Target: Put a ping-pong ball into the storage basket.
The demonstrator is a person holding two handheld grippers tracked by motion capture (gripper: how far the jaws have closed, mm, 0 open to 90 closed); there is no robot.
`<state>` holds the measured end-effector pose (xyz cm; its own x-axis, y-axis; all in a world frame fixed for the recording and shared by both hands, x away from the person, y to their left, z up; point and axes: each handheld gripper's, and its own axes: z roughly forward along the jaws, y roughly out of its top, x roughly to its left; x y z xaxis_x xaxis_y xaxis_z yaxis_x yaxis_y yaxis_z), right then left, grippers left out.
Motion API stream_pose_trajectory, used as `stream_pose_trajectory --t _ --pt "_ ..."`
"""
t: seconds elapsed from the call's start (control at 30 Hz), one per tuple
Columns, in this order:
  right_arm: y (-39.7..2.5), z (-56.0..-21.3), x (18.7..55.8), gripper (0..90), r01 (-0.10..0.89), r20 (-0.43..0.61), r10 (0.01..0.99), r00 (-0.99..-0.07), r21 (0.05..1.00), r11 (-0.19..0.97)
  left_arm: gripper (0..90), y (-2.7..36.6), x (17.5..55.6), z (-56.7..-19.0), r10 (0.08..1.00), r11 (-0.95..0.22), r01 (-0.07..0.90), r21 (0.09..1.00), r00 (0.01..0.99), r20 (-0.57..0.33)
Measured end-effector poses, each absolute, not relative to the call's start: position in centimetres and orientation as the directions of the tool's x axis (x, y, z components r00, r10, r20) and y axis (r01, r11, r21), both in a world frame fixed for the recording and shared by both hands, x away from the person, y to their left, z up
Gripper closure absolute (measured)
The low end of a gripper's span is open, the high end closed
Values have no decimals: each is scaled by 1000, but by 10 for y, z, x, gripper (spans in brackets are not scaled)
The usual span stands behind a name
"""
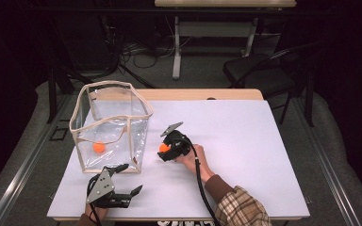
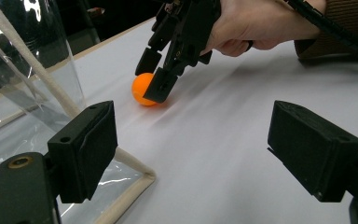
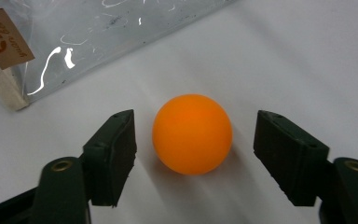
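One round orange ball (image 3: 192, 140), no long axis

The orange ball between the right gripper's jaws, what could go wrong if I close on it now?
1. The orange ball sits free on the smooth white table, nearer one pad than the other of the open right gripper; an uneven close could squirt it away.
2. It might roll against the clear bag close by.
3. The left gripper hangs open by the bag's front corner and could nudge it.
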<state>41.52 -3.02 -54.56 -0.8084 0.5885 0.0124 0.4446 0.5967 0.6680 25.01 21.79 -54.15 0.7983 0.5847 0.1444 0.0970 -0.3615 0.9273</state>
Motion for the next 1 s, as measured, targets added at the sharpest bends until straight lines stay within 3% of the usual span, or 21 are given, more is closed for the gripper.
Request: stream_pose_trajectory --t 0.73,1.0 --pt "-28 -548 415 493 437 8 575 -818 657 614 158 218 250 -541 582 -364 95 926 799 148" --pt "-28 -546 414 503 438 13 573 -819 660 611 158 218 250 -541 583 -364 94 927 799 148"
